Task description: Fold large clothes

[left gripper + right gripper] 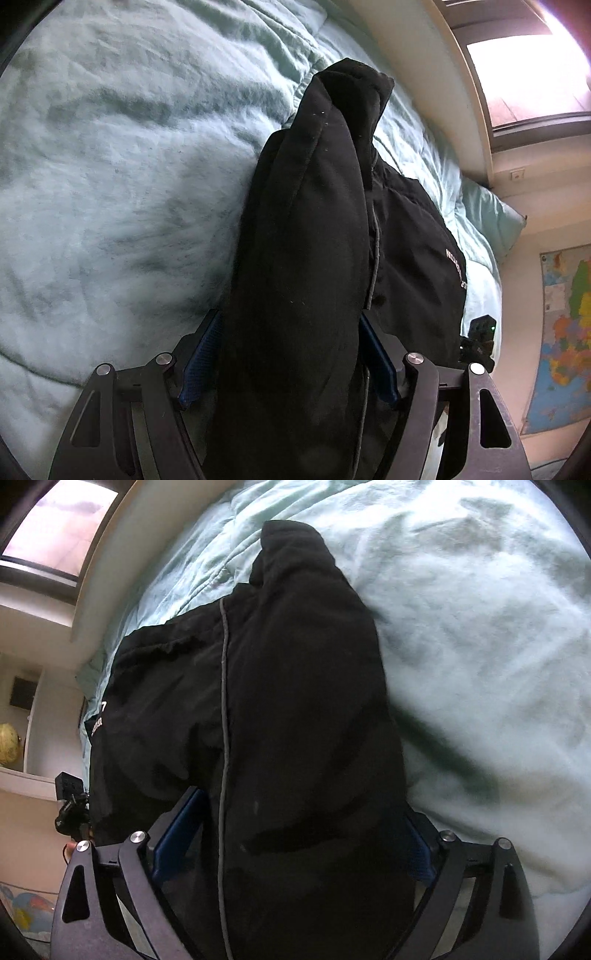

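Currently the black jacket (306, 240) hangs lifted over the pale green bedspread (110, 166), gripped at two places, presumably to carry a fold across. Left gripper (290, 354): jaws partly spread, blue pads pinching a thick bunch of fabric. Right gripper (295, 830): likewise, clamping cloth beside the grey zipper (223, 701).

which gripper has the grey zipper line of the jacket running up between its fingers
The right gripper: the black jacket's grey zipper line rises between its fingers. The left gripper clamps a plain bulky fold, with the seam beside its right finger.
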### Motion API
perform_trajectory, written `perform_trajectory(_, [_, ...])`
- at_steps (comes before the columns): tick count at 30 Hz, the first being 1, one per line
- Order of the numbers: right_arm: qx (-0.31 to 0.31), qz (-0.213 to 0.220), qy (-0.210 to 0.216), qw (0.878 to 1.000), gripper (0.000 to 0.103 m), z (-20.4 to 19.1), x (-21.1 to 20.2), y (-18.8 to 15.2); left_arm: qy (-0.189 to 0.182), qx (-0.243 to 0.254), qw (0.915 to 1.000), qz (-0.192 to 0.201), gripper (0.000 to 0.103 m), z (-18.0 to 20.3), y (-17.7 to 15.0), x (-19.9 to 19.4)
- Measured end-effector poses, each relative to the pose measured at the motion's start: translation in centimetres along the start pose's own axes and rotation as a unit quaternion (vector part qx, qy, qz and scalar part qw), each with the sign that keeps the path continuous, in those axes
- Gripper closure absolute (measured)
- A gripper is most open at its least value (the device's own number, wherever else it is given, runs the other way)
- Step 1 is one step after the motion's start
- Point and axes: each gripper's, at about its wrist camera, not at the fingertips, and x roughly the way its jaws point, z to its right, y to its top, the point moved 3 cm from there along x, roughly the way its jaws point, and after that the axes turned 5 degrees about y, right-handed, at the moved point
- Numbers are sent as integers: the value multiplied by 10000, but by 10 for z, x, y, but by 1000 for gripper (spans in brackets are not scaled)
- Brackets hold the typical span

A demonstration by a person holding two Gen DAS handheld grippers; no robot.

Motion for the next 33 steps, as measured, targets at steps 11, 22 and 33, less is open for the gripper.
perform_trajectory(11, [-496, -202, 154, 9984, 24, -18, 0, -10, -433, -155, 9985, -307, 28, -4, 6, 12])
perform_trajectory(22, [-555, -2, 374, 9978, 61, -36, -10, -14, -386, 301, 9976, 492, 70, 35, -12, -16])
perform_trajectory(33, [-1027, 620, 796, 9896, 71, -114, -111, -83, -1218, 816, 9832, 1085, 71, 137, -86, -117])
